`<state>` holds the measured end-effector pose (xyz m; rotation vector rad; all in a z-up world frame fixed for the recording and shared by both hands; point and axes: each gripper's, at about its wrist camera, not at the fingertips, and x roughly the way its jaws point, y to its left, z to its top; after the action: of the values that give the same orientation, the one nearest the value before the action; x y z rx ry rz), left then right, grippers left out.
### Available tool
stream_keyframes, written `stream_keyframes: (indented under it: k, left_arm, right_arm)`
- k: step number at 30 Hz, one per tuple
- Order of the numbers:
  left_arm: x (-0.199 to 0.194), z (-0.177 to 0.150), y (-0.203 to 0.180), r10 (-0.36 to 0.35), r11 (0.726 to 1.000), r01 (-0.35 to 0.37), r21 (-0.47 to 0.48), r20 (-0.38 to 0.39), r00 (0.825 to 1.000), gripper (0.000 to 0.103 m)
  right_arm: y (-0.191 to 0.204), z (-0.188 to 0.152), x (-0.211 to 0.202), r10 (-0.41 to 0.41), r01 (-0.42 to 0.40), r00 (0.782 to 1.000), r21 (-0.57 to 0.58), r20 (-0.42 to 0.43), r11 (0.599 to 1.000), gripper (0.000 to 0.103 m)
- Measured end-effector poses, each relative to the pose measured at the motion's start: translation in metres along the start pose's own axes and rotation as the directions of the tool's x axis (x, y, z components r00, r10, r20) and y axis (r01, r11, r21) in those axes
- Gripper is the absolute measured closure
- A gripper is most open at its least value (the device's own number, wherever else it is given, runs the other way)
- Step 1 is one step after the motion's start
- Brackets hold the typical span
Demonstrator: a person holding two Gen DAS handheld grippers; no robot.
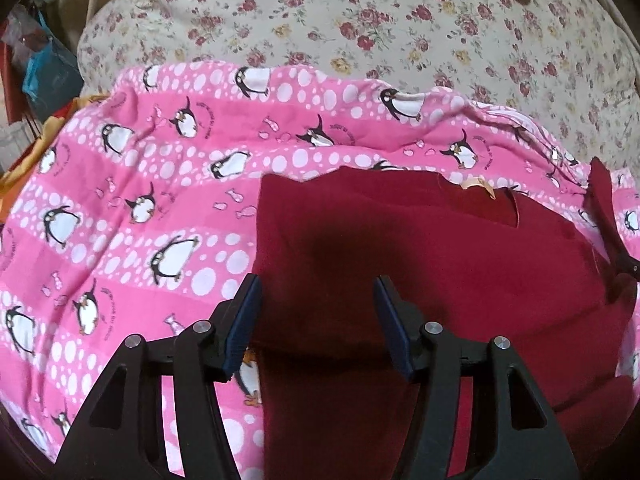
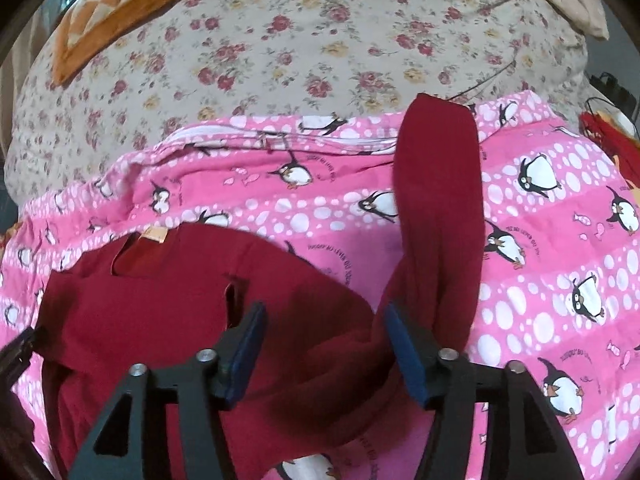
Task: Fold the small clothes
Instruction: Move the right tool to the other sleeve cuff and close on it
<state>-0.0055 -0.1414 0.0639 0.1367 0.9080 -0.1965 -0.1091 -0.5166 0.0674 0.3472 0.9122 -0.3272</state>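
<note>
A dark red garment [image 1: 420, 264] is lying flat on a pink penguin-print blanket [image 1: 132, 184], which is covering a floral bedspread [image 1: 360, 20]. The left gripper [image 1: 316, 320] is hovering with its jaws spread apart; the garment's left edge is running just inside the left jaw, and its body is stretching ahead of and between both jaws. A tan neck label [image 1: 476, 185] is showing at the collar, ahead and to the right. The right gripper [image 2: 324, 348] is likewise holding its jaws spread, gripping nothing. One sleeve [image 2: 436, 200] is extending straight ahead of the right jaw. An orange checked cushion [image 2: 128, 8] is lying far ahead to the left.
</note>
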Motion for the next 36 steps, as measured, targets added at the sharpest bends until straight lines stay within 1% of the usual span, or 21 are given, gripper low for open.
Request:
stream_keyframes:
  k: [10, 12, 13, 15, 17, 19, 20, 21, 22, 24, 27, 32, 36]
  left_arm:
    - [-0.029, 0.001, 0.003, 0.054, 0.998, -0.056, 0.028, 0.082, 0.995, 0.046]
    - [-0.035, 0.002, 0.004, 0.05, 0.998, -0.053, 0.024, 0.101, 0.994, 0.046]
    - [-0.039, 0.003, 0.004, 0.039, 0.999, -0.041, 0.015, 0.11, 0.993, 0.046]
    - [-0.047, 0.005, 0.007, -0.012, 1.0, 0.014, -0.015, 0.131, 0.991, 0.046]
    - [-0.053, 0.007, 0.011, -0.107, 0.991, 0.117, -0.057, 0.156, 0.982, 0.043]
    - [-0.054, 0.01, 0.012, -0.174, 0.978, 0.19, -0.085, 0.17, 0.97, 0.041]
    - [-0.052, 0.012, 0.011, -0.198, 0.972, 0.216, -0.095, 0.166, 0.966, 0.038]
    - [-0.048, 0.013, 0.008, -0.216, 0.967, 0.233, -0.099, 0.157, 0.964, 0.03]
    - [-0.046, 0.014, 0.004, -0.231, 0.964, 0.247, -0.099, 0.151, 0.961, 0.028]
    - [-0.036, 0.013, -0.006, -0.254, 0.96, 0.266, -0.088, 0.122, 0.959, 0.029]
    - [-0.02, 0.009, -0.019, -0.26, 0.963, 0.264, -0.056, 0.071, 0.963, 0.028]
    - [0.007, -0.001, -0.029, -0.248, 0.968, 0.248, -0.037, -0.002, 0.969, 0.029]
    - [0.017, -0.006, -0.028, -0.242, 0.97, 0.24, -0.046, -0.029, 0.97, 0.029]
  right_arm:
    - [0.001, -0.002, -0.009, 0.009, -0.009, 1.0, 0.004, 0.016, 1.0, 0.041]
    - [-0.001, -0.001, -0.012, 0.004, -0.004, 1.0, 0.002, 0.022, 1.0, 0.041]
    - [-0.002, 0.0, -0.012, 0.001, -0.001, 1.0, 0.001, 0.026, 1.0, 0.041]
    - [-0.006, 0.002, -0.014, -0.008, 0.008, 0.999, 0.004, 0.037, 1.0, 0.041]
    - [-0.012, 0.005, -0.013, -0.019, 0.018, 0.999, 0.012, 0.047, 1.0, 0.04]
    - [-0.023, 0.01, -0.009, -0.027, 0.025, 0.998, 0.043, 0.059, 0.999, 0.04]
    - [-0.031, 0.014, -0.005, -0.033, 0.029, 0.998, 0.068, 0.062, 0.997, 0.04]
    - [-0.039, 0.019, 0.001, -0.042, 0.036, 0.997, 0.096, 0.062, 0.995, 0.04]
    - [-0.044, 0.024, 0.006, -0.05, 0.044, 0.997, 0.112, 0.06, 0.993, 0.04]
    - [-0.054, 0.036, 0.019, -0.067, 0.06, 0.996, 0.132, 0.05, 0.989, 0.04]
    - [-0.064, 0.053, 0.042, -0.097, 0.091, 0.995, 0.145, 0.036, 0.985, 0.04]
    - [-0.063, 0.075, 0.071, -0.151, 0.149, 0.988, 0.09, 0.018, 0.985, 0.04]
    - [-0.06, 0.089, 0.096, -0.186, 0.186, 0.982, 0.057, -0.015, 0.981, 0.04]
